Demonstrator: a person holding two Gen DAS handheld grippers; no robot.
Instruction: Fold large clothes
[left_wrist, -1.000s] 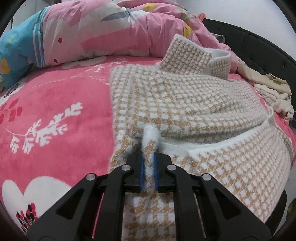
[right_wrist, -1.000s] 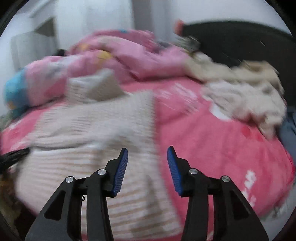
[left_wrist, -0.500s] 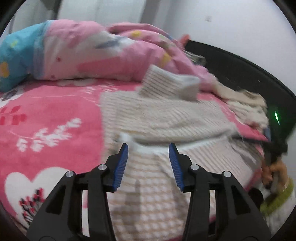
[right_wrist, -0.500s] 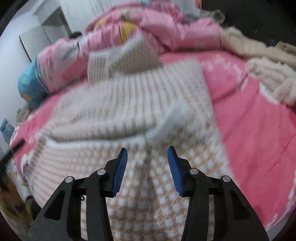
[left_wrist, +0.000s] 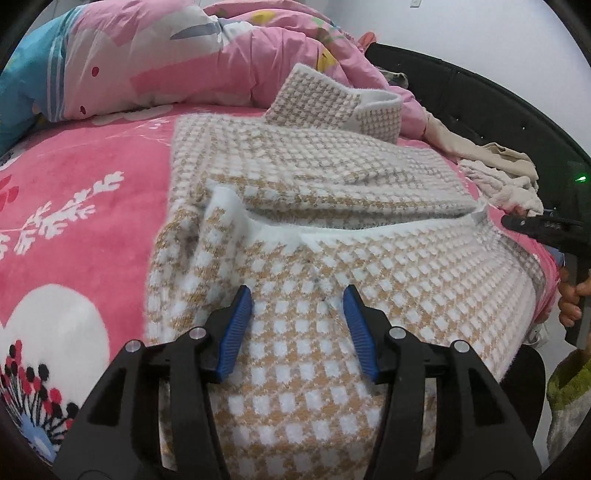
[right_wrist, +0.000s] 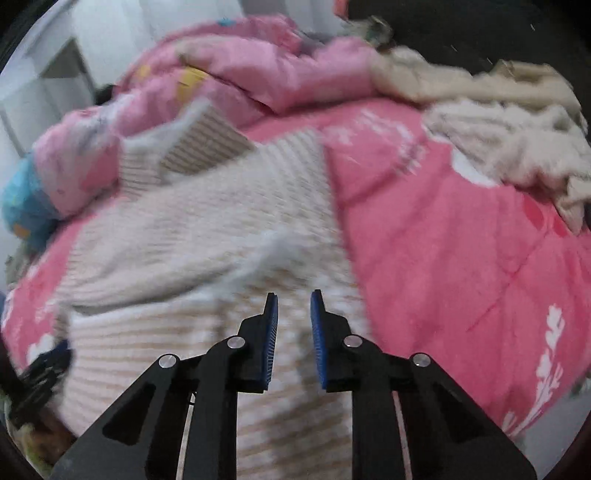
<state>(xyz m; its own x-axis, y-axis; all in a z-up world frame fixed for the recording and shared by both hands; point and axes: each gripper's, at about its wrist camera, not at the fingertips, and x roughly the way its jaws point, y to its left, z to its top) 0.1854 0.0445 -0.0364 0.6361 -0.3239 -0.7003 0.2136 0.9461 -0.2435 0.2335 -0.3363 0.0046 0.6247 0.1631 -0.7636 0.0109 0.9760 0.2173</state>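
Observation:
A large tan-and-white houndstooth sweater (left_wrist: 332, 177) lies on the pink bed, its lower part folded up over the body with a fluffy white edge (left_wrist: 332, 232) across the middle. My left gripper (left_wrist: 297, 291) hovers over the near left of that folded part. Its jaws are opening, and no cloth is pinched between the blue pads. In the blurred right wrist view the sweater (right_wrist: 207, 221) fills the left half. My right gripper (right_wrist: 294, 295) is above its near right edge. Its jaws are closing to a narrow gap, and nothing shows pressed between the pads.
The pink printed bed cover (left_wrist: 92, 166) spreads out to the left. A bunched pink quilt (left_wrist: 147, 55) sits behind the sweater. Beige clothes (right_wrist: 498, 129) are heaped at the far right against the black headboard (left_wrist: 480, 103). A hand (left_wrist: 570, 299) shows at the right edge.
My left gripper has let go of the fluffy white edge it pinched, opened and drawn back. My right gripper has come down over the sweater's right side and its jaws have narrowed.

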